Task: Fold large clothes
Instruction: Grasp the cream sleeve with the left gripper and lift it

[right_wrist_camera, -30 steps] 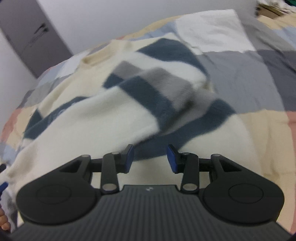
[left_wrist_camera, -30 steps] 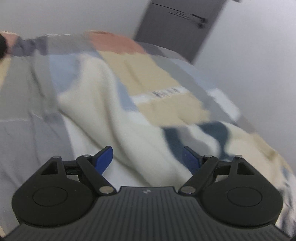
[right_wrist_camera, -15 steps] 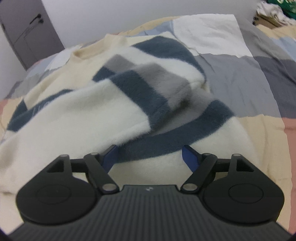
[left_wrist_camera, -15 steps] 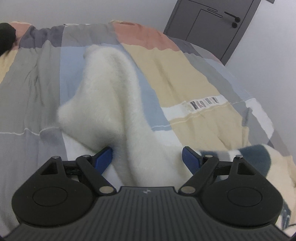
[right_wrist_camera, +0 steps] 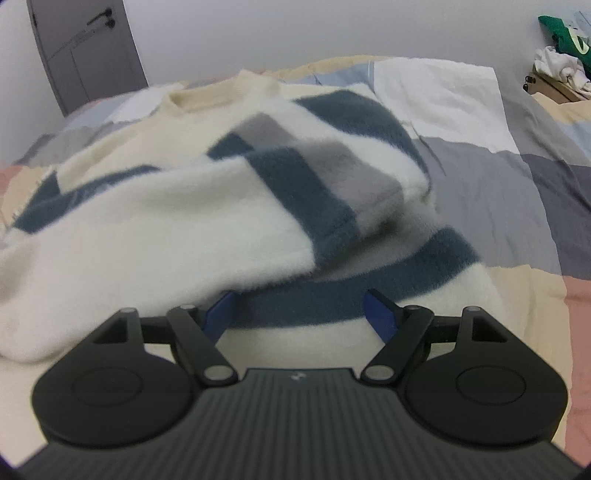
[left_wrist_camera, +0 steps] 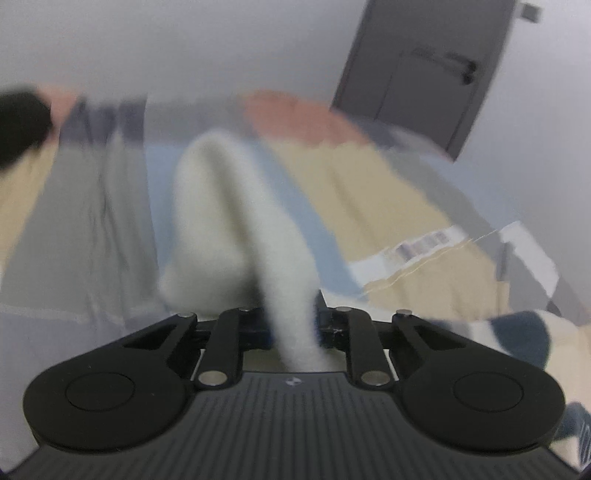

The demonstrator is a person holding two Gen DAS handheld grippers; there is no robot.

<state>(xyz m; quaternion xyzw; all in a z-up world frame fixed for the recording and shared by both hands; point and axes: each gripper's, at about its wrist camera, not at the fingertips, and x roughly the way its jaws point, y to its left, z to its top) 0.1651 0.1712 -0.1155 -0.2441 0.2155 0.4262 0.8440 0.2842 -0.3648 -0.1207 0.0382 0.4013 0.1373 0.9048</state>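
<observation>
Pretty clearly a bedroom in somebody's home: I'm working over a bed covered with a patchwork duvet [right_wrist_camera: 480, 173] in grey, beige, pale blue and salmon blocks. There's a plain grey door [left_wrist_camera: 428, 70] with a dark lever handle set in bare white walls [right_wrist_camera: 295, 29]. Off in the far corner I can see a pile of clothes [right_wrist_camera: 561, 55] heaped on what looks like a cardboard box.

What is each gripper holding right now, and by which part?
The left gripper pinches the sweater's cream sleeve. The right gripper is open over the sweater, holding nothing.
</observation>
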